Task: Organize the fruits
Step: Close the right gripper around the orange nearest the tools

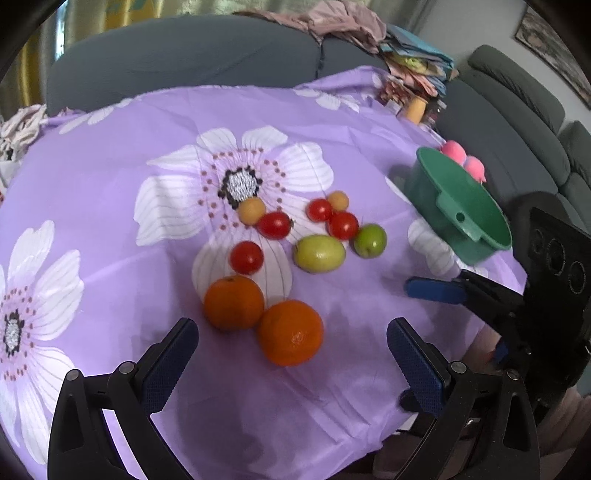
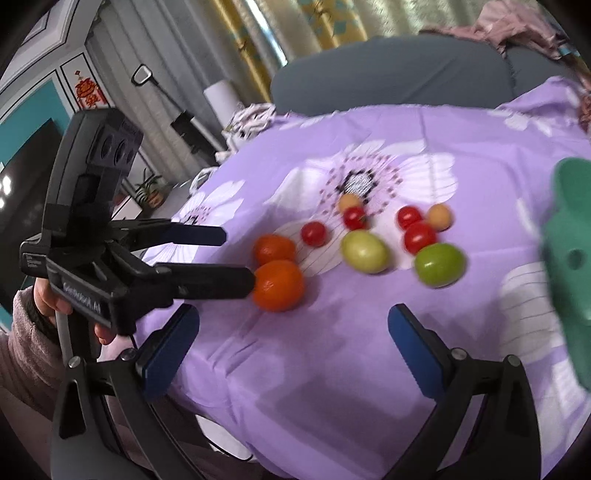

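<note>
Fruits lie grouped on the purple flowered cloth (image 1: 110, 177): two oranges (image 1: 290, 332) (image 1: 233, 302), several red tomatoes (image 1: 246, 257), two green fruits (image 1: 319, 253) (image 1: 370, 240) and two small yellow-orange fruits (image 1: 252, 210). A green bowl (image 1: 461, 206) stands at the right edge. My left gripper (image 1: 291, 347) is open and empty, just in front of the nearest orange. My right gripper (image 2: 293, 332) is open and empty, nearer the front edge, right of the oranges (image 2: 277, 284). The left gripper also shows in the right wrist view (image 2: 236, 254), its lower finger beside that orange.
A grey sofa (image 1: 184, 55) runs behind the table, with piled clothes (image 1: 332, 22). Two pink balls (image 1: 463, 158) sit behind the bowl. The right gripper's body (image 1: 546, 295) is at the table's right edge. The table's front edge is close below both grippers.
</note>
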A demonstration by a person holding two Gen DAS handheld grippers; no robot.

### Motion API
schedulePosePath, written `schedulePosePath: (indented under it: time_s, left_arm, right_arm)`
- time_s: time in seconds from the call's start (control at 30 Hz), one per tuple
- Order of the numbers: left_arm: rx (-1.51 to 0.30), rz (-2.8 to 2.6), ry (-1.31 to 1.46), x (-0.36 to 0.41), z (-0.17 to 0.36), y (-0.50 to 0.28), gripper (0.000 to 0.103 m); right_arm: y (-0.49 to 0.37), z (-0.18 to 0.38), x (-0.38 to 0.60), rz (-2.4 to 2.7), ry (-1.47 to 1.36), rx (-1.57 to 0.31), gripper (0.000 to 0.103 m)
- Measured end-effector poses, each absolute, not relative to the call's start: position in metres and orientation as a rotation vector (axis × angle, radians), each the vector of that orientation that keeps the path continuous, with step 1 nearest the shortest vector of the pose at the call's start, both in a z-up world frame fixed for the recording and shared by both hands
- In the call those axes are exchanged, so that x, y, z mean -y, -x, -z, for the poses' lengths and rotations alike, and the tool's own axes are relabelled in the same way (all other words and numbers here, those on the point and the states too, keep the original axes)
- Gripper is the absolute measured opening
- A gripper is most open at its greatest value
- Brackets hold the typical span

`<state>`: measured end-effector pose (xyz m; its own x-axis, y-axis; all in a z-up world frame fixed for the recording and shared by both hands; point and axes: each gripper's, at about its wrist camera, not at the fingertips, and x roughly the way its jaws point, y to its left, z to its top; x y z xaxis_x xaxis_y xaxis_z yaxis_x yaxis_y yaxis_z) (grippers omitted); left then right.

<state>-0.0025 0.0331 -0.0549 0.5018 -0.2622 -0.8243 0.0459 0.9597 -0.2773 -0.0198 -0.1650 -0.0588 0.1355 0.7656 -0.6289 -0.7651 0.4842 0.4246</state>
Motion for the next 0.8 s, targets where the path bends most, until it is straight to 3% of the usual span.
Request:
schedulePosePath:
  time_s: [0.37, 0.57, 0.67, 0.8]
  left_arm:
    - [-1.094, 0.242, 0.224, -0.029, 0.065, -0.007, 0.101]
    - [-1.123, 0.265, 0.226, -0.024, 0.069, -0.013, 0.091]
    - [-1.145, 0.282, 0.253, -0.025, 0.073, -0.016, 0.08]
    - [-1.173, 0.281, 0.281, -0.028, 0.079, -0.022, 0.077]
  right_arm:
    - [0.012, 0.074, 0.137, -1.146, -0.038, -1.008, 0.094]
    - [0.007, 0.078, 0.132, -1.16, -0.042, -1.033, 0.086]
    - [0.005, 0.081, 0.129, -1.164, -0.044, -1.047, 0.082]
    - [0.003, 0.083, 0.123, -1.161, -0.027, -1.064, 0.079]
